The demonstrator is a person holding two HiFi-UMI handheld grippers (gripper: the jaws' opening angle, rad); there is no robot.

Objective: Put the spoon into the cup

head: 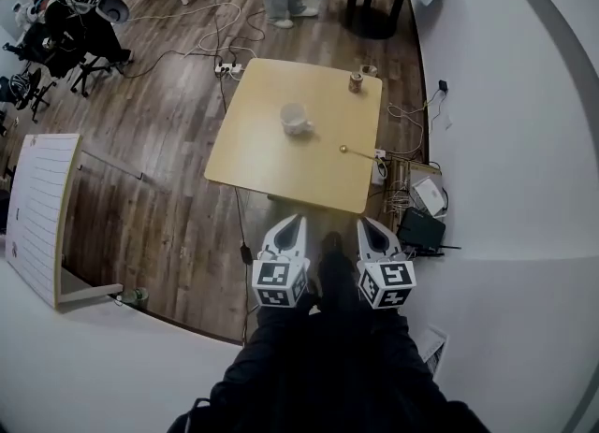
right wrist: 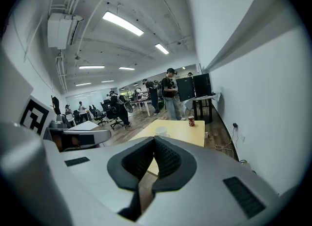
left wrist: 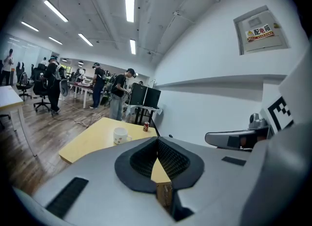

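**Trainee:** State of the two grippers?

**Technician:** Left gripper (left wrist: 157, 141): jaws fully together at the tips, nothing between the pads. Right gripper (right wrist: 153, 140): same condition, closed and empty. Both are held side by side, short of the near edge of the table (head: 245, 155), pointing toward it.

**Trainee:** Location of the work items?

**Technician:** The spoon (head: 358, 152) lies flat on the tabletop, straight ahead of the right gripper. It is the nearest item to that gripper and sits close to the table's right-hand edge. The cup (head: 296, 119) stands upright farther out, ahead of the left gripper. It is to the left of the spoon and well apart from it. A small can (head: 356, 81) stands beyond both, at the far edge. Neither gripper touches anything.

**Trainee:** Failure modes from here?

**Technician:** Three, in my judgement.
1. A closed jaw arriving at the spoon will shove it rather than take it. With the spoon so close to the edge, a sideways push could send it off the table. Open the jaws before the approach.
2. The spoon is thin and lies flat. The pads may slip over it or catch only one end, leaving it dangling and liable to drop on the way to the cup.
3. The cup looks light and nothing steadies it. A spoon striking the rim instead of entering the mouth could tip or slide it. The left gripper is best placed to brace it.
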